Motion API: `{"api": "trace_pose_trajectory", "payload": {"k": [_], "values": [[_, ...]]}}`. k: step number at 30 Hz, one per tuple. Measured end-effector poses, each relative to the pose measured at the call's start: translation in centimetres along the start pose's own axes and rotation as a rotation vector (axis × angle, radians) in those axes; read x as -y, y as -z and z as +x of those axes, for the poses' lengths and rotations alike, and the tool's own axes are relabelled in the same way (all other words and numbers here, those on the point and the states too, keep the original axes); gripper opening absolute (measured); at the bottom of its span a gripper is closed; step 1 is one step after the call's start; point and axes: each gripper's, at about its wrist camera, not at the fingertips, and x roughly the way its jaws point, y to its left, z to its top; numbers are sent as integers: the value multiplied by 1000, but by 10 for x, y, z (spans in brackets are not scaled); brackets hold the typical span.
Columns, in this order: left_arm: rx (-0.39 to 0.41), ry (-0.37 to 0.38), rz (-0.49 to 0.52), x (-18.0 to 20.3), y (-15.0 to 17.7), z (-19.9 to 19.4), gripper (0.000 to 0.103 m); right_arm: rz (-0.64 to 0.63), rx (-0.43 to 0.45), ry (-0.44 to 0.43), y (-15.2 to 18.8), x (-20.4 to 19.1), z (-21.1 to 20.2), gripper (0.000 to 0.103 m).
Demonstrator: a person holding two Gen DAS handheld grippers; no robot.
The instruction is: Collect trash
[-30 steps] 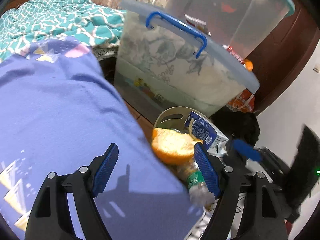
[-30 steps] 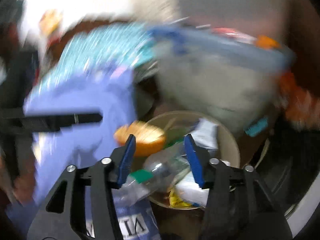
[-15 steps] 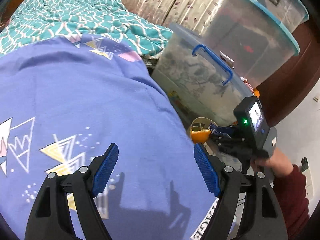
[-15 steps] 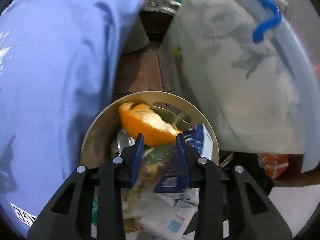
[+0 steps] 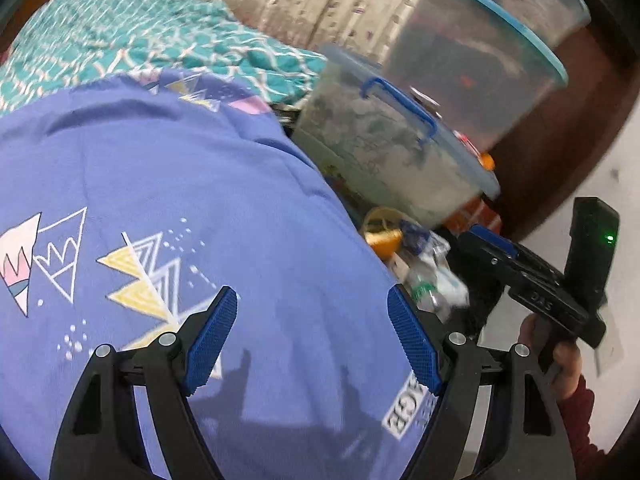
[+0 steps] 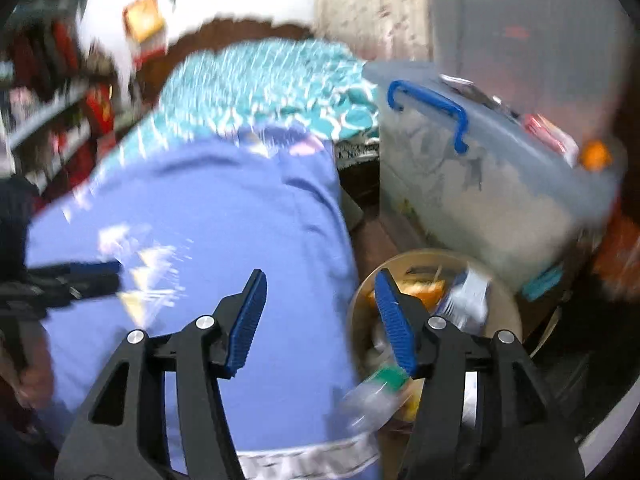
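Left wrist view: the left claw [image 5: 312, 336] hangs released and empty over a purple printed cloth [image 5: 180, 208]. Only this view shows the right claw [image 5: 486, 240] from outside, gripped by a hand [image 5: 560, 364] just beside the trash bin [image 5: 378, 216].

Right wrist view, blurred: the right claw [image 6: 320, 316], its jaws just opening, is released and empty. The bin [image 6: 504, 308] shows its full round rim, holding orange peel [image 6: 430, 290], a carton [image 6: 468, 300] and a plastic bottle [image 6: 374, 394]. A lidded storage box [image 6: 480, 176] stands behind.
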Motion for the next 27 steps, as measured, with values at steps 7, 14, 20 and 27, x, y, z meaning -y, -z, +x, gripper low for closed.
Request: {"api": "trace_pose_trajectory", "payload": {"k": [7, 14, 20, 27], "values": [[-59, 18, 152, 42, 45, -1, 77, 282, 76, 88, 81, -1, -46, 63], [-30, 11, 254, 67, 75, -25, 88, 430, 98, 121, 126, -10, -71, 70], [40, -49, 292, 72, 83, -56, 94, 482, 149, 95, 134, -26, -85, 79], [20, -147, 269, 64, 82, -61, 94, 490, 192, 61, 133, -40, -97, 93]]}}
